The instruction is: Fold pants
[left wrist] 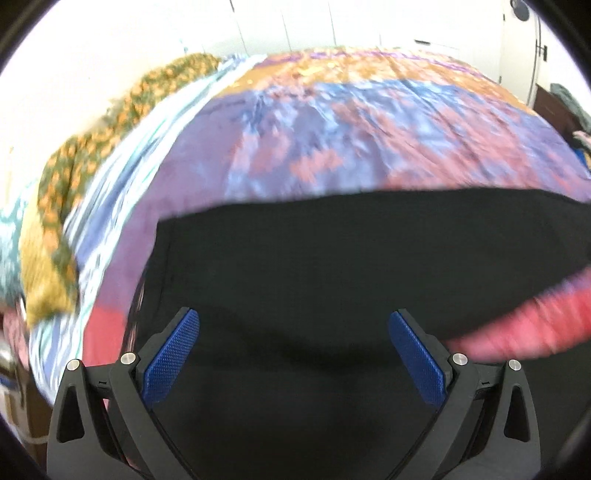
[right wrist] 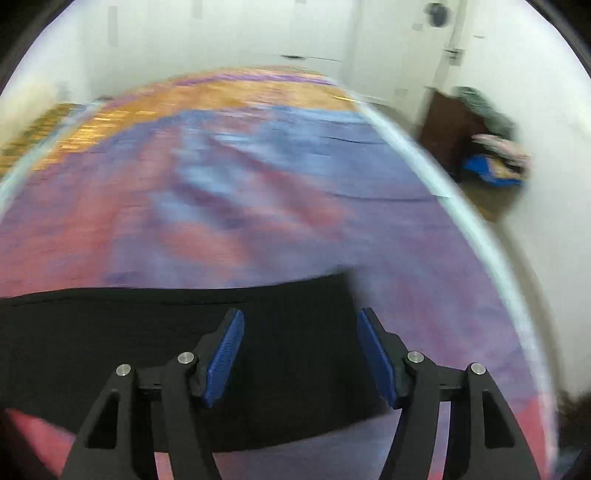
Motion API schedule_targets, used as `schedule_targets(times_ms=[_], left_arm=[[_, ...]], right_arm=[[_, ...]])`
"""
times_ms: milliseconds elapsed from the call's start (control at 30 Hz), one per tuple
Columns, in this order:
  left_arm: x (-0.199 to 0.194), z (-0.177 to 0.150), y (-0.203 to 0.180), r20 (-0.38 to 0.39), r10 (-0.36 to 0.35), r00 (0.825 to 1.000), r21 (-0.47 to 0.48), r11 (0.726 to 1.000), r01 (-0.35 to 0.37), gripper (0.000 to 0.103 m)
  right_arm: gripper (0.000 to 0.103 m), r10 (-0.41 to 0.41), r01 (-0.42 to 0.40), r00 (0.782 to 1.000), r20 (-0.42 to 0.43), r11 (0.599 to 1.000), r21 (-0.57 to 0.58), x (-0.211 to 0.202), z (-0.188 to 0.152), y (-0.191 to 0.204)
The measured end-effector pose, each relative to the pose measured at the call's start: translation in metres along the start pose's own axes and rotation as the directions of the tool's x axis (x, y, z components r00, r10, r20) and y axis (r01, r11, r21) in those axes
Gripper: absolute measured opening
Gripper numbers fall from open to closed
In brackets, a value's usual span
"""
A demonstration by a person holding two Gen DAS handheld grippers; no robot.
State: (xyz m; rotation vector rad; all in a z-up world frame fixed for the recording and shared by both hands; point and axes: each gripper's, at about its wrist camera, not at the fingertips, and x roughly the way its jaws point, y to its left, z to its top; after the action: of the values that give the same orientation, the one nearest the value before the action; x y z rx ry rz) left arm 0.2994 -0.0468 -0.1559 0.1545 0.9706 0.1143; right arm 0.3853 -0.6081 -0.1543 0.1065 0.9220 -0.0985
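Covering nearly the whole bed, a quilted bedspread (left wrist: 369, 122) patterned in purple, blue, pink and orange fills both views, much of it smeared by motion blur. White walls (right wrist: 221, 33) rise behind it. Along the bed's left edge lies a green-and-orange patterned cloth (left wrist: 74, 162) beside pale striped fabric. On the bedspread's near part lie the black pants (left wrist: 332, 277), flat, matte and broad, with a straight far edge; in the right wrist view their end stops just past the fingers. A dark cabinet (right wrist: 447, 125) in the corner carries heaped clothes, blurred. The left gripper (left wrist: 293, 332) is spread wide over the pants, gripping nothing. The right gripper (right wrist: 301, 332) is likewise parted and empty-handed, blue ribbed pads (right wrist: 225, 358) showing.
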Motion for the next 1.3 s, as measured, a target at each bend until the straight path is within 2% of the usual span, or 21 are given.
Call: schedule_targets(times_ms=[33,67,100,133,167,200,233,300,333,367,400,433,567,667,700,800,900,967,1067,1167,1300], left_arm=[[0.022,0.006,-0.005,-0.013,0.007,1.000,0.020,1.000,-0.007,0.103],[0.044,0.010,-0.009,-0.039,0.027,0.999,0.044,0.999,-0.026,0.103],[0.078,0.010,-0.015,-0.101,0.083,0.991,0.071,0.995,-0.076,0.102],[0.095,0.009,-0.015,-0.144,0.099,0.985,0.077,0.993,-0.088,0.103],[0.114,0.005,-0.013,-0.189,0.067,0.980,0.055,0.997,-0.058,0.103],[0.118,0.003,-0.009,-0.193,0.043,0.980,0.030,0.999,-0.038,0.103],[0.119,0.003,-0.003,-0.184,0.009,0.983,-0.005,1.000,-0.010,0.103],[0.118,0.003,0.003,-0.184,-0.012,0.983,-0.015,1.000,0.010,0.103],[0.117,0.003,0.005,-0.181,-0.004,0.983,-0.006,1.000,0.002,0.103],[0.115,0.003,0.008,-0.179,0.004,0.984,-0.002,1.000,-0.004,0.103],[0.114,0.004,0.012,-0.181,0.008,0.983,0.000,1.000,-0.008,0.103],[0.111,0.005,0.017,-0.182,0.013,0.983,-0.001,1.000,-0.013,0.103],[0.093,0.000,0.041,-0.155,0.028,0.987,-0.015,0.999,-0.031,0.102],[0.064,-0.012,0.054,-0.121,0.007,0.993,-0.028,1.000,-0.010,0.102],[0.049,-0.020,0.054,-0.104,-0.005,0.995,-0.025,1.000,0.003,0.102],[0.008,-0.051,0.042,-0.075,-0.058,0.996,0.007,0.998,0.058,0.102],[-0.015,-0.082,0.022,-0.090,-0.132,0.987,0.026,0.991,0.135,0.102],[-0.019,-0.111,0.009,-0.134,-0.174,0.976,0.035,0.983,0.180,0.102],[-0.014,-0.143,0.002,-0.196,-0.153,0.969,0.049,0.985,0.166,0.102],[-0.017,-0.153,0.007,-0.178,-0.154,0.972,0.046,0.985,0.165,0.102],[-0.012,-0.146,0.010,-0.188,-0.145,0.971,0.038,0.987,0.155,0.102]], right_arm=[[0.067,0.103,-0.103,0.995,-0.012,0.995,-0.004,0.001,-0.003,0.025],[0.070,0.241,-0.241,0.970,-0.037,0.970,-0.018,0.003,-0.006,0.066],[0.071,0.300,-0.302,0.952,-0.050,0.953,-0.030,0.004,-0.009,0.087],[0.072,0.382,-0.386,0.921,-0.081,0.921,-0.046,0.007,-0.013,0.119],[0.072,0.482,-0.492,0.865,-0.139,0.869,-0.055,0.014,-0.019,0.162],[0.072,0.522,-0.536,0.836,-0.169,0.842,-0.053,0.017,-0.024,0.181],[0.072,0.571,-0.596,0.788,-0.232,0.801,-0.054,0.026,-0.032,0.216],[0.072,0.561,-0.609,0.768,-0.309,0.788,-0.085,0.039,-0.045,0.247],[0.072,0.526,-0.593,0.777,-0.345,0.796,-0.121,0.049,-0.048,0.257],[0.072,0.448,-0.531,0.819,-0.358,0.828,-0.180,0.059,-0.050,0.257],[0.072,0.414,-0.497,0.841,-0.347,0.845,-0.197,0.063,-0.049,0.251],[0.072,0.369,-0.434,0.877,-0.307,0.883,-0.179,0.069,-0.043,0.224],[0.072,0.183,-0.179,0.957,-0.226,0.983,0.037,0.066,-0.033,0.101],[0.073,-0.095,0.099,0.973,-0.211,0.995,0.006,0.036,-0.040,0.037],[0.073,-0.121,0.124,0.973,-0.195,0.992,0.003,0.022,-0.044,0.027],[0.074,-0.053,0.054,0.990,-0.129,0.999,0.004,-0.043,-0.074,0.031],[0.083,0.089,-0.092,0.987,-0.130,0.996,-0.016,-0.099,-0.127,0.078],[0.083,0.212,-0.213,0.965,-0.152,0.977,0.009,-0.121,-0.163,0.117],[0.084,0.343,-0.338,0.919,-0.195,0.939,0.062,-0.139,-0.222,0.164],[0.083,0.372,-0.369,0.902,-0.218,0.928,0.056,-0.139,-0.261,0.200],[0.084,0.346,-0.346,0.917,-0.196,0.938,0.038,-0.134,-0.282,0.217]])
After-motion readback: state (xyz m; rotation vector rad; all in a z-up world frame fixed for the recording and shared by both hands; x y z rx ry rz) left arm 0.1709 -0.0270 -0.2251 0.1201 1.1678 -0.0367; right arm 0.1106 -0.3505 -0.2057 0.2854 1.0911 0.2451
